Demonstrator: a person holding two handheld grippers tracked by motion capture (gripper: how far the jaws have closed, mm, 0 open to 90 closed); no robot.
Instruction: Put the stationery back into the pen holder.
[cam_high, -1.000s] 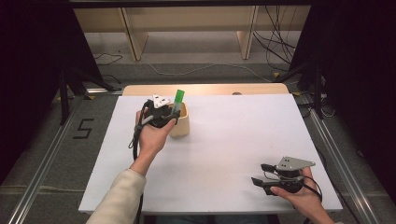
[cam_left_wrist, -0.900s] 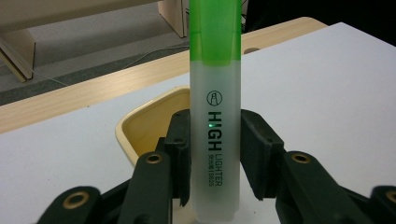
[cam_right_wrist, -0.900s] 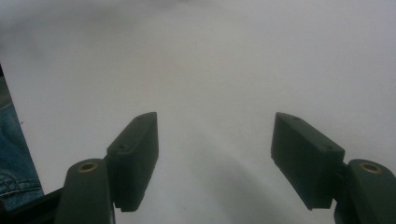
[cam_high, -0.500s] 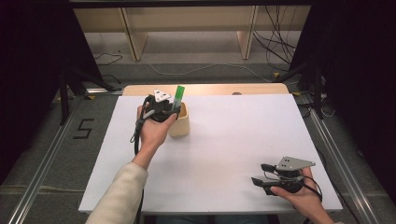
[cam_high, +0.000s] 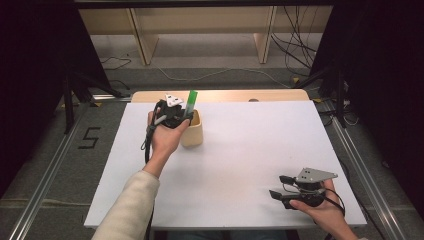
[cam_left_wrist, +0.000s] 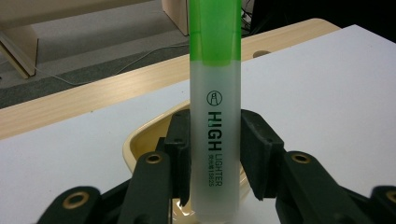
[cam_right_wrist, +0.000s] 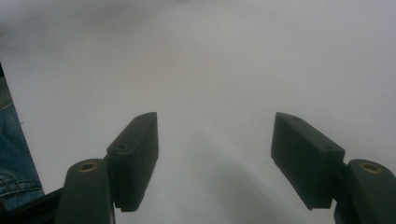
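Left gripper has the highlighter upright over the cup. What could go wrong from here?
1. The left gripper pinches the highlighter low on its barrel, so the tall green cap end could tip when released.
2. The beige cup looks light; a nudge from the jaws might knock it over.
3. The right gripper rests open far off, so nothing steadies the cup.

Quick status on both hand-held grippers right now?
Left hand-held gripper: closed on the green highlighter, upright over the beige cup.
Right hand-held gripper: open, nothing between its jaws, low over the white table.
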